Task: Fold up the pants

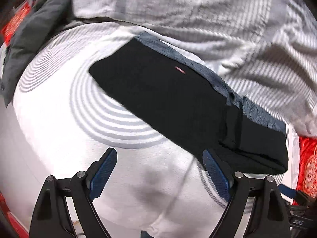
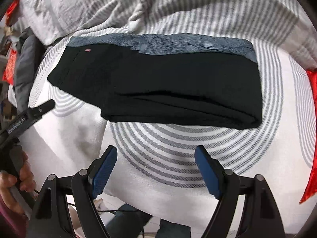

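Note:
Black pants [image 1: 178, 107] lie folded into a long flat bundle on a white bed sheet with grey ring stripes [image 1: 59, 119]. A fuzzy blue-grey lining shows along the far edge, with a small red tag on top. My left gripper [image 1: 160, 154] is open and empty, its right pad close to the bundle's near edge. In the right wrist view the pants [image 2: 168, 87] lie across the middle, and my right gripper [image 2: 156, 152] is open and empty just in front of them. The left gripper's finger [image 2: 39, 109] shows at the left.
A rumpled striped grey-white blanket [image 1: 198, 10] lies behind the pants. A dark jacket [image 1: 29, 39] lies at the left. Red patterned fabric [image 1: 308, 162] sits at the right edge, and also shows in the right wrist view [image 2: 311, 138]. A hand [image 2: 13, 182] holds the left gripper.

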The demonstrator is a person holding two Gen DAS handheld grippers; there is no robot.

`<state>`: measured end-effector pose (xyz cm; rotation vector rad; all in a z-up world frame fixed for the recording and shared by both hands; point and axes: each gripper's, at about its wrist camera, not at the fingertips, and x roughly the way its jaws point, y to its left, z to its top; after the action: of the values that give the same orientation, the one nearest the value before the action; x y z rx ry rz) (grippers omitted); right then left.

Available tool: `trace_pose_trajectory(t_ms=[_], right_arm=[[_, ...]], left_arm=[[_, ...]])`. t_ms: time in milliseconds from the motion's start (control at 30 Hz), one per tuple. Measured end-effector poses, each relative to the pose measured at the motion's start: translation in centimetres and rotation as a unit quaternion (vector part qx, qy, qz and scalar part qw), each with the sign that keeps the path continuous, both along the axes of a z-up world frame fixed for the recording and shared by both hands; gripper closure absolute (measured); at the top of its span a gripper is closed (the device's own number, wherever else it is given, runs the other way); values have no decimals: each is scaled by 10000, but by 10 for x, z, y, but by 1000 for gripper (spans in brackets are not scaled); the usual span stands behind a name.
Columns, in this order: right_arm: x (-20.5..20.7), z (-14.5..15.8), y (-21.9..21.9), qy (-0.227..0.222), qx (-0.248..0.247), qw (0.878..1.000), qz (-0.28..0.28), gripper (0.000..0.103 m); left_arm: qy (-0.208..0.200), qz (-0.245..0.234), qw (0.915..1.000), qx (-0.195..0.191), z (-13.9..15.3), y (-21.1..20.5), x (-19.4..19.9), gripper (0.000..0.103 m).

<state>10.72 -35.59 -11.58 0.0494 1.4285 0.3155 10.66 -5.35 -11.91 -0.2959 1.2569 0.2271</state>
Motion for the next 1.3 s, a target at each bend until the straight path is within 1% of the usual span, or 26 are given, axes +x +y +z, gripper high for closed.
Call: trace_pose_trajectory(t_ms=[67, 133, 200, 300, 367, 467, 567, 600, 733, 900, 933, 967, 1000, 1033, 1067, 1100, 1133, 1200, 1300], right_arm=[[0, -5, 4, 11, -70, 9999, 87, 20], [-1, -8, 8, 79, -41, 9999, 91, 20], [-2, -10, 12, 75, -14, 9999, 65, 20], [2, -13, 25, 70, 38, 10000, -16, 20], [6, -16, 37, 44, 73, 9999, -83, 20], [20, -24, 64, 57, 25, 9999, -146, 20], [35, -29, 87, 59, 22, 9998, -205, 20], [42, -31, 96, 72, 18, 9997, -224, 20], [60, -33, 122, 73, -39, 9998, -187, 20], [72, -31, 141, 49, -78, 9999, -126, 20], [74, -30, 144, 54, -77, 9999, -123, 20], [75, -29, 146, 59, -62, 9999, -117, 20], [76, -28, 147, 56, -55, 9999, -114, 20], [77, -27, 149, 55, -33, 9999, -112, 20], [78, -27, 151, 65, 3, 9999, -99, 20], [79, -27, 152, 68, 24, 9999, -92, 20], [80, -26, 152, 62, 32, 9999, -96, 20], [83, -26, 154, 62, 95, 9999, -94, 20], [88, -25, 157, 26, 129, 9999, -74, 20]], left_arm=[[-62, 205, 9997, -92, 0, 17, 0, 14], [-112, 465, 9986, -211, -4, 37, 3, 14], [-190, 805, 9957, -407, -11, 61, 9, 14], [-205, 1131, 9914, -633, -27, 96, 21, 14], [-221, 1144, 9912, -627, -36, 114, 31, 14], [-215, 953, 9931, -656, -52, 131, 50, 14], [-142, 858, 9930, -795, -70, 144, 64, 14], [-116, 852, 9919, -939, -78, 150, 69, 14], [-177, 812, 9876, -1334, -93, 161, 79, 14], [-237, 711, 9860, -1493, -95, 160, 84, 14], [-275, 750, 9841, -1588, -94, 161, 83, 14], [-304, 804, 9816, -1708, -93, 162, 81, 16], [-348, 907, 9768, -1910, -94, 164, 79, 24], [-360, 963, 9739, -2024, -95, 164, 79, 27], [-371, 1013, 9712, -2124, -95, 163, 80, 32], [-393, 996, 9701, -2178, -95, 161, 82, 40], [-371, 973, 9707, -2167, -95, 158, 85, 40], [-298, 952, 9743, -2020, -97, 153, 91, 40], [-309, 1070, 9716, -2090, -101, 156, 93, 40]])
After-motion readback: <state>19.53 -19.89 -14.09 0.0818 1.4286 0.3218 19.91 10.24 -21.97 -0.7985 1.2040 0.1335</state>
